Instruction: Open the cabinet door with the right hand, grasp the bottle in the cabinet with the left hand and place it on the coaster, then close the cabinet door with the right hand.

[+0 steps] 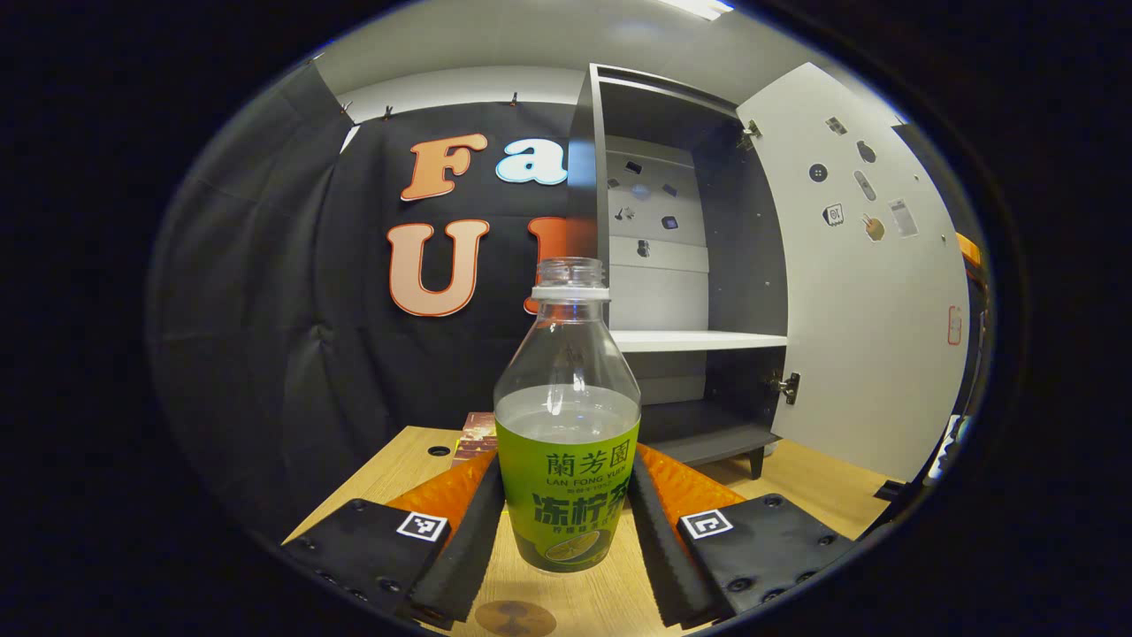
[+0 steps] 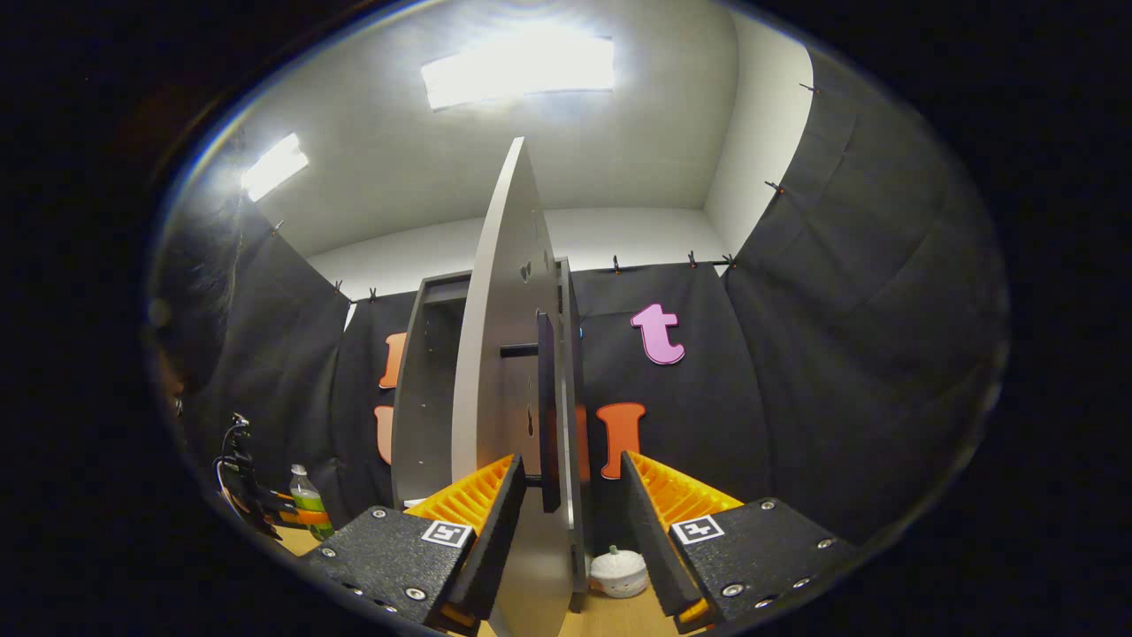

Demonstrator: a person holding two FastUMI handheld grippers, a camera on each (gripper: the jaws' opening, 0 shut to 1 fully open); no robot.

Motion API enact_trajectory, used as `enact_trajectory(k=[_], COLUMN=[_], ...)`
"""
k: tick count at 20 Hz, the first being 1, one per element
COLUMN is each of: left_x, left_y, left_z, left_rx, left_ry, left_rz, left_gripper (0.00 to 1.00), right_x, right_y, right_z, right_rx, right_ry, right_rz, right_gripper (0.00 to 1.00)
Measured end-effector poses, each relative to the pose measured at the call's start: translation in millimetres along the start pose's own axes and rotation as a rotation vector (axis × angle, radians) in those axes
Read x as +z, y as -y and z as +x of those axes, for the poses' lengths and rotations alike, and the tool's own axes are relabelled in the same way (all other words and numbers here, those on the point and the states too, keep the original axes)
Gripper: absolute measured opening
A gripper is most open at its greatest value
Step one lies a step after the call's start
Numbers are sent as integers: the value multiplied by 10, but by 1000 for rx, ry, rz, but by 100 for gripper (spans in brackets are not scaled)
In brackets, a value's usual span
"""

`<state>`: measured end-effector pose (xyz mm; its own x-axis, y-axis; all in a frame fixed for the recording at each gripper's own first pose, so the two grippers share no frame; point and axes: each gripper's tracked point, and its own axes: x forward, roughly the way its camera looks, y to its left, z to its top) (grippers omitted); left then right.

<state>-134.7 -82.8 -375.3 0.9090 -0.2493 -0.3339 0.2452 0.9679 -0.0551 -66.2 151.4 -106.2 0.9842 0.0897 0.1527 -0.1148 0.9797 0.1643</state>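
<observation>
Gripping the upright bottle point(image 1: 567, 442) above the table point(image 1: 822, 482), left tongs point(image 1: 566, 540), right tongs point(image 2: 566, 531) open astride the cabinet door point(image 2: 504, 372) edge, coaster point(image 1: 515, 618) near.

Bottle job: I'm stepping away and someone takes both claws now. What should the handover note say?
Left claw: shut on the bottle, upright, just above the table.
Right claw: open, fingers either side of the cabinet door edge, near its handle.
Done: door open, bottle out of the cabinet.
Left: set the bottle on the coaster, which lies just in front of it; release; close the door.
</observation>
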Motion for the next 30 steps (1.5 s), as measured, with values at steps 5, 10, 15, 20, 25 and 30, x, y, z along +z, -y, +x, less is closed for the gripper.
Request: enact_trajectory(k=[5, 10, 15, 20, 25, 30], left_x=[-398, -809, -1173, -1431, -1571, -1464], left_y=[-288, -400, -525, -567, -615, -693], left_z=[-144, -240, -334, -390, -404, -427], left_rx=[54, 66, 93, 110, 128, 167], left_ry=[-32, -70, -100, -120, -116, -79], left_rz=[-17, -50, -56, -63, -66, -11], left_gripper=[83, 82, 83, 81, 80, 85], right_x=[-8, -21, -10, 8, 7, 8], right_y=[33, 34, 45, 74, 97, 129], right_z=[5, 3, 10, 61, 105, 144], right_rx=[4, 7, 8, -2, -5, -9], right_ry=[-6, -8, -9, -1, -20, -21], right_rz=[45, 69, 86, 85, 117, 115], right_gripper=[68, 68, 68, 68, 68, 68])
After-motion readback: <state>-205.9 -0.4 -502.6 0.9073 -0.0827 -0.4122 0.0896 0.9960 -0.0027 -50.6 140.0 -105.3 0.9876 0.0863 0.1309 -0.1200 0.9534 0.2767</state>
